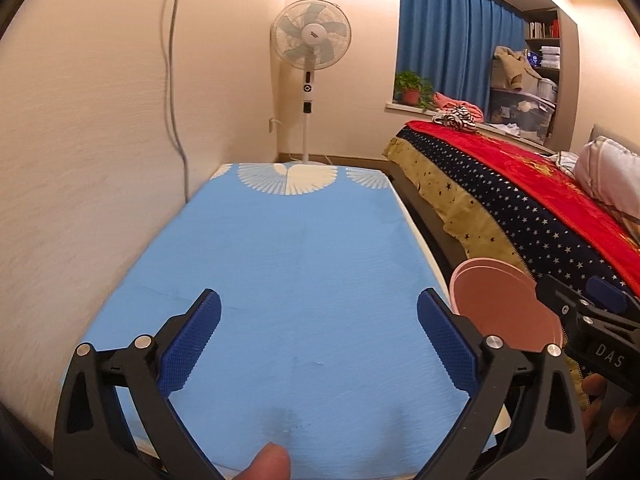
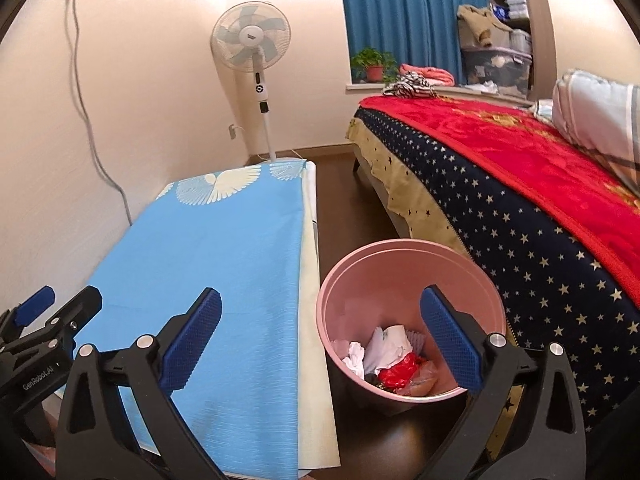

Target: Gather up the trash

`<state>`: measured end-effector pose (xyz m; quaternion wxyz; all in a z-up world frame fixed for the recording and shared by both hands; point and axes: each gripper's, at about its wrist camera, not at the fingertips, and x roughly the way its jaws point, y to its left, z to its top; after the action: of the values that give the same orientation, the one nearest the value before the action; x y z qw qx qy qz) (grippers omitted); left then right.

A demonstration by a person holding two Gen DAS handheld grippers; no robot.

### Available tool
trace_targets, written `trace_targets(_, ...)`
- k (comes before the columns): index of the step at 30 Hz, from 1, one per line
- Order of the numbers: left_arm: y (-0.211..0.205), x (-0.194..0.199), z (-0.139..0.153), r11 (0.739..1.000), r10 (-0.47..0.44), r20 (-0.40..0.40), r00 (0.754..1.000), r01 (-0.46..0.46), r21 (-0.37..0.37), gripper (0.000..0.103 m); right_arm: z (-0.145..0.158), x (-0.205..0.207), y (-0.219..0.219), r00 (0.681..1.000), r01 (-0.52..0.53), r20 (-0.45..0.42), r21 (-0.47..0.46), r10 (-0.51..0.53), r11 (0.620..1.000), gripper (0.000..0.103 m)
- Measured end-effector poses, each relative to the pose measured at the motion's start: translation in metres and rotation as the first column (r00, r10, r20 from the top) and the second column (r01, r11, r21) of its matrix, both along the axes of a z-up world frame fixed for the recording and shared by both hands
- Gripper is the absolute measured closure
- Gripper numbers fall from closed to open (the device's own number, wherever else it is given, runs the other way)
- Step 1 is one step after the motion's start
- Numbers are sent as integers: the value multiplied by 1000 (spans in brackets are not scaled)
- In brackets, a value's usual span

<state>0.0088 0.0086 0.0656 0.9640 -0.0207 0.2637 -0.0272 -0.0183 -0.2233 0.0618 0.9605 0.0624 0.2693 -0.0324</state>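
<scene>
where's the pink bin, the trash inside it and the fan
pink bin (image 2: 400,249): right wrist view, on its far inner rim
trash (image 2: 390,350): right wrist view, on the crumpled white paper
fan (image 1: 311,34): left wrist view, on the hub of its head

- the table cloth (image 2: 208,248) is light blue, with white fan shapes along its far edge
- the bin (image 2: 404,280) is pink; the trash (image 2: 384,356) in it is white, red and clear pinkish
- the bed cover (image 2: 520,216) is navy with pale stars, its blanket (image 2: 532,136) red with gold
- curtains (image 2: 404,8) are blue
- the fan (image 2: 251,36) is white with pale blue blades
- the gripper pads (image 2: 192,340) are dark blue on black arms
</scene>
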Motion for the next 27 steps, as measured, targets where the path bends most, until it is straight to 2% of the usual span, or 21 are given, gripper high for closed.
trace_targets(4,2,-1,-5,999,33,21,999,-33,9,8,-3,0,7,1000,-7,-4,-26,7,1000,5)
trace_targets(27,4,-3,-13,999,29,8,1000,-29,-14,8,-8,3,14,1000,-11,-10,-32,11,999,5)
